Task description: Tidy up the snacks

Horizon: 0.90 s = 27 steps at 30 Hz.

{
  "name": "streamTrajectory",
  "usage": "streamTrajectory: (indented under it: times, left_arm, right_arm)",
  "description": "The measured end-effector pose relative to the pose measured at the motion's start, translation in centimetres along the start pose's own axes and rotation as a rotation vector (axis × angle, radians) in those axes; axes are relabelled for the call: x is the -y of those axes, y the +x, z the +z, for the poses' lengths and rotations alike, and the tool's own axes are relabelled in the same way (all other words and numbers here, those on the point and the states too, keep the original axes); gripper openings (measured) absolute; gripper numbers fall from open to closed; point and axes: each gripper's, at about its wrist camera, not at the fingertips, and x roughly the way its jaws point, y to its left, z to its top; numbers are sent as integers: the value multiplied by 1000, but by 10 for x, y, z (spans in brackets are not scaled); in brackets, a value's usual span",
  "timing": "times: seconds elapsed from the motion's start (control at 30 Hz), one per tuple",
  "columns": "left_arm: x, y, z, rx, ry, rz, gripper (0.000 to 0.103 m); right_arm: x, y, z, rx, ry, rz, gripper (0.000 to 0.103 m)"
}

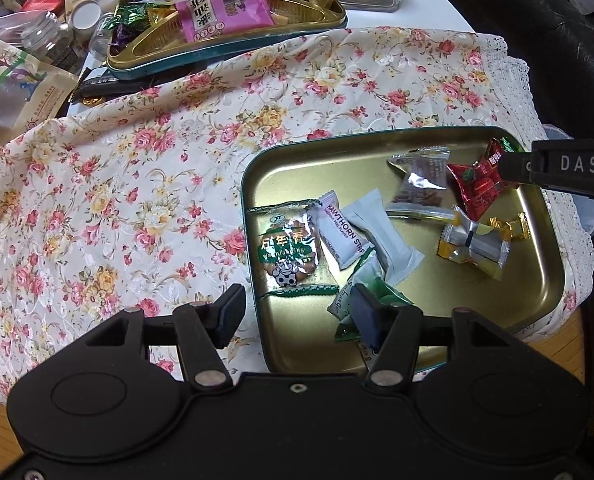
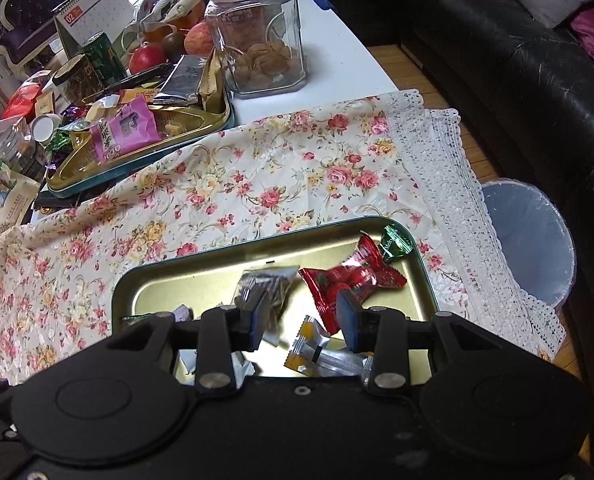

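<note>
Left hand-held gripper (image 1: 293, 312) spread, empty, over near tin tray (image 1: 253, 168) edge. Right hand-held gripper (image 2: 301, 324) spread, hovering above red candy (image 2: 353, 276) in tray on floral-cloth surface (image 1: 137, 140). Other wrapped snacks scattered in tray.

Tablecloth (image 1: 137, 168): cream, strewn with pink and yellow roses, white lace border.
Near tin tray (image 1: 545, 280): gold inside, dark green rim.
Far tin tray (image 2: 145, 168): gold inside, teal-green wall.
Sweet ahead of the right fingers (image 2: 353, 276): glossy red wrapper with a strawberry print.
Sweet beyond the red one (image 2: 395, 242): green foil.
Biscuit packet between the left fingers (image 1: 289, 252): green and clear, white lettering, black-and-white cow.
Hawthorn strip (image 1: 339, 236): white, maroon lettering.
Pouch in the far tray (image 1: 223, 12): pink, black characters.
Sofa (image 2: 517, 60): black leather.
Bin liner (image 2: 529, 240): pale blue.
Gripper fingers (image 2: 351, 320): black, blue pads.
</note>
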Motion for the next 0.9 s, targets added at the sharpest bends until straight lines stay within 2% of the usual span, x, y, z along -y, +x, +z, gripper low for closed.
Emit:
streamTrajectory:
  times: [0.27,0.47,0.67,0.9]
  left_arm:
    - [0,-2,0,37,-10,45,62]
    - [-1,-10,-1,105,-28,83,62]
    - [-4,-17,-2,148,-49,91,62]
    - [-12,-19,-2,145,-95,68,62]
  right_arm:
    - [-2,5,-3,-26,-12,-8,42]
    - [-2,6,-5,-33,-17,-20,43]
    - [-4,7,-8,-41,-27,-29,43]
    - [-8,6,-12,-51,-57,-37,43]
